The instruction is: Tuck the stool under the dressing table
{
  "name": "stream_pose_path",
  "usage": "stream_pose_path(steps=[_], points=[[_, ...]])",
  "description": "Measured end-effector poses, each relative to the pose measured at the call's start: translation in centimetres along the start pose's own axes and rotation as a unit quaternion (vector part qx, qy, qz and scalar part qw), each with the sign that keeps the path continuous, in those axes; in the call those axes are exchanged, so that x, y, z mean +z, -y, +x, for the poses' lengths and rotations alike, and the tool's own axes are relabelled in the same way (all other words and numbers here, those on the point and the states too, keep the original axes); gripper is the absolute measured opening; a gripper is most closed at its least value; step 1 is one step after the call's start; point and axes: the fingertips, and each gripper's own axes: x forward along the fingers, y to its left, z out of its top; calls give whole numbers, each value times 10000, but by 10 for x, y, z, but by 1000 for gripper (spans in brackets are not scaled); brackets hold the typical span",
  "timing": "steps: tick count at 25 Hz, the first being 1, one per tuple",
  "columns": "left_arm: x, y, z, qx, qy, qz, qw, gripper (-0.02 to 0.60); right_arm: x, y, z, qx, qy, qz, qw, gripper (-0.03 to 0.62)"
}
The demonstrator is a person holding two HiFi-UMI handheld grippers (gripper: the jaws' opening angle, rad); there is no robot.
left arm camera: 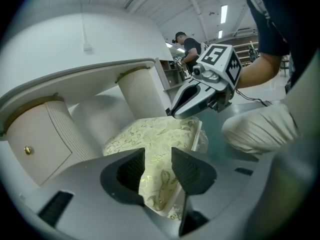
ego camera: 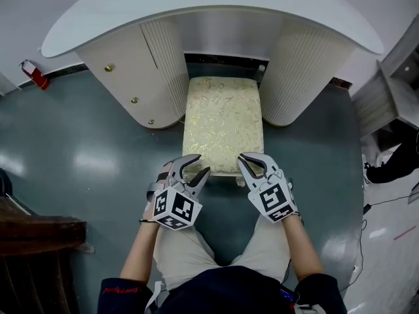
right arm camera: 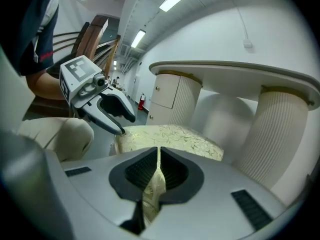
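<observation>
Stool (ego camera: pixel 223 123) sits in the knee gap of the dressing table (ego camera: pixel 196 12). Its far end is under the white tabletop overhang and cut off there; the near end sticks out over the grey-green floor (ego camera: pixel 85 156). Legs are hidden under the floral seat in the head view. Left gripper (ego camera: pixel 200 165) is at the near-left corner, jaws spread, with the seat corner between the pads but not clamped. Right gripper (ego camera: pixel 243 162) is at the near-right corner, jaws pressed together and pinching the seat's fabric edge. Side room is tight: the left ribbed pedestal (ego camera: pixel 160 70) is just beside the seat's left edge and the right ribbed pedestal (ego camera: pixel 301 70) just beside its right edge; can't tell if either touches. The recess behind the seat is dark, so its depth is unclear. Person's knees (ego camera: pixel 190 247) are close behind the near edge. There is open floor on both sides of the person. A dark wooden chair (ego camera: pixel 39 234) is cropped at the left frame edge.
</observation>
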Motion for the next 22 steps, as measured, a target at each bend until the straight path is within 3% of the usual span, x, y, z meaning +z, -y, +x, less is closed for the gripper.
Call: stream_pose_path(steps=[2, 4, 7, 11, 17, 22], points=[[-2, 2, -1, 52, -87, 219, 9997, 178, -3, -6, -2, 22, -109, -113, 9999, 25], [-5, 5, -1, 71, -171, 380, 9991, 200, -8, -10, -3, 65, -223, -159, 9996, 105], [-8, 7, 0, 153, -217, 498, 9984, 229, -12, -15, -4, 122, -308, -234, 9992, 129], [-11, 7, 1, 369, -241, 705, 9965, 247, -21, -20, -3, 66, -445, -516, 9977, 210], [-20, 14, 8, 522, -513, 1164, 9905, 262, -37, -21, -1, -232, -759, -1128, 9904, 230], [-29, 18, 12, 577, -626, 1281, 9881, 261, -41, -22, 1, -329, -761, -1205, 9893, 230]])
